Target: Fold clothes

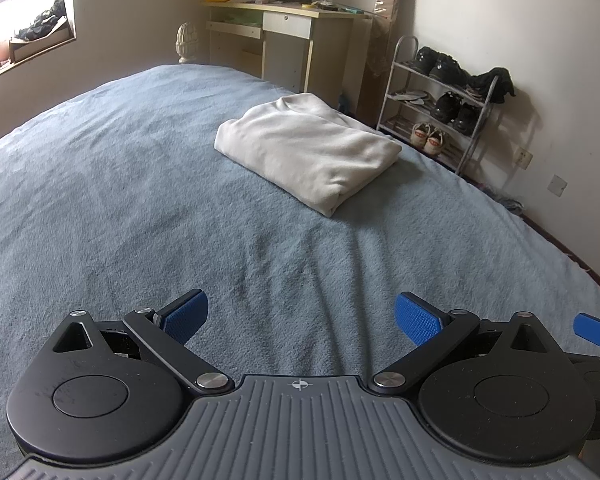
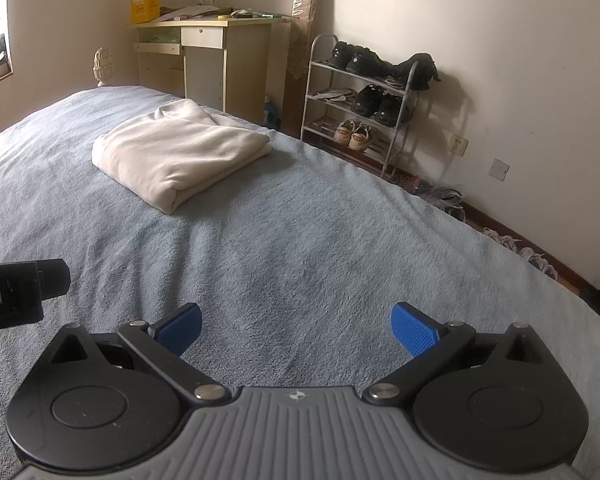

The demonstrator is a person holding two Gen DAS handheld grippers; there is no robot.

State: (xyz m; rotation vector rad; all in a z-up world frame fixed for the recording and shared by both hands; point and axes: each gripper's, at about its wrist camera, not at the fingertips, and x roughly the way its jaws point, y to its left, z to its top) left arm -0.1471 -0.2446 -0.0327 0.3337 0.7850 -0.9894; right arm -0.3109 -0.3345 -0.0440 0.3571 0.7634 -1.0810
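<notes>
Bedroom with blue bed (image 1: pixel 140 200), desk, shoe rack; cream garment (image 1: pixel 306 152) folded, lying well ahead of both grippers. Left gripper (image 1: pixel 302 318) and right gripper (image 2: pixel 296 326) spread wide, empty. Folding seemingly done; next, probably fetching another garment.

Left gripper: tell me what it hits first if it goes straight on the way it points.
Probably the blue blanket: the open left gripper points low over it. The folded cream garment lies farther ahead, slightly right; depth is unclear.
</notes>
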